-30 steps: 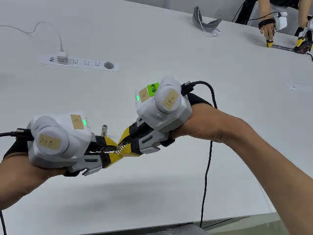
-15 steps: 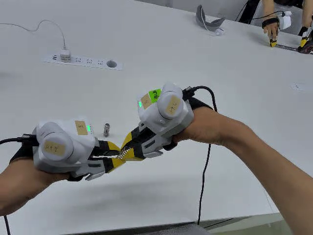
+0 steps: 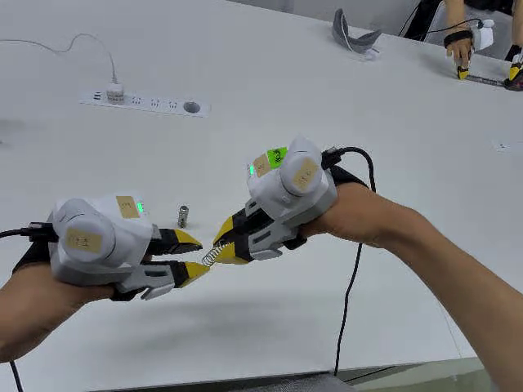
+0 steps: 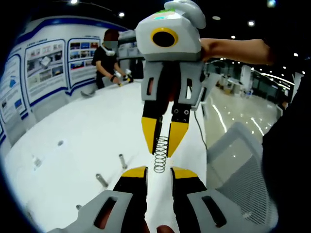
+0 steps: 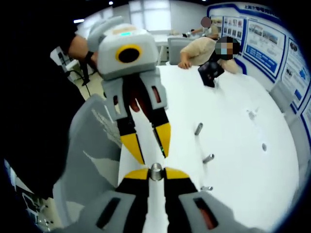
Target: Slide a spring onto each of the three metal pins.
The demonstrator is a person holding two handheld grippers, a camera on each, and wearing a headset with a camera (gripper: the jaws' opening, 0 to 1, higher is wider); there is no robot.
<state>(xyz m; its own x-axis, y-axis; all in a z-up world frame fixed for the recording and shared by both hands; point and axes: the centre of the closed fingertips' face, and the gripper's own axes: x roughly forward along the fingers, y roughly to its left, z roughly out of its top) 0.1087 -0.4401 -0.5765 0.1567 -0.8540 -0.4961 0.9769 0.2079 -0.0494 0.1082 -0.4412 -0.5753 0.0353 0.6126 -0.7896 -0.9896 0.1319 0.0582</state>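
A small metal spring (image 3: 214, 256) is pinched at one end in my right gripper (image 3: 223, 247), which is shut on it; the spring's free end points toward my left gripper (image 3: 189, 255). The left gripper is open, with its yellow tips either side of the spring's free end and nothing held. In the left gripper view the spring (image 4: 160, 154) hangs from the right gripper's tips above my own jaws. One metal pin (image 3: 183, 216) stands upright on the white table just behind the grippers. Three pins (image 5: 198, 128) (image 5: 208, 158) (image 5: 205, 188) stand in the right gripper view.
A white power strip (image 3: 143, 103) with a plugged cable lies at the back left. The right gripper's black cable (image 3: 351, 269) runs off the table's front edge. A grey curved object (image 3: 355, 37) and another person's hands (image 3: 462, 51) are at the far right.
The two grippers have drawn slightly apart, the right one going right with the spring. The left jaws stand wider than before. The pin behind them has not moved.
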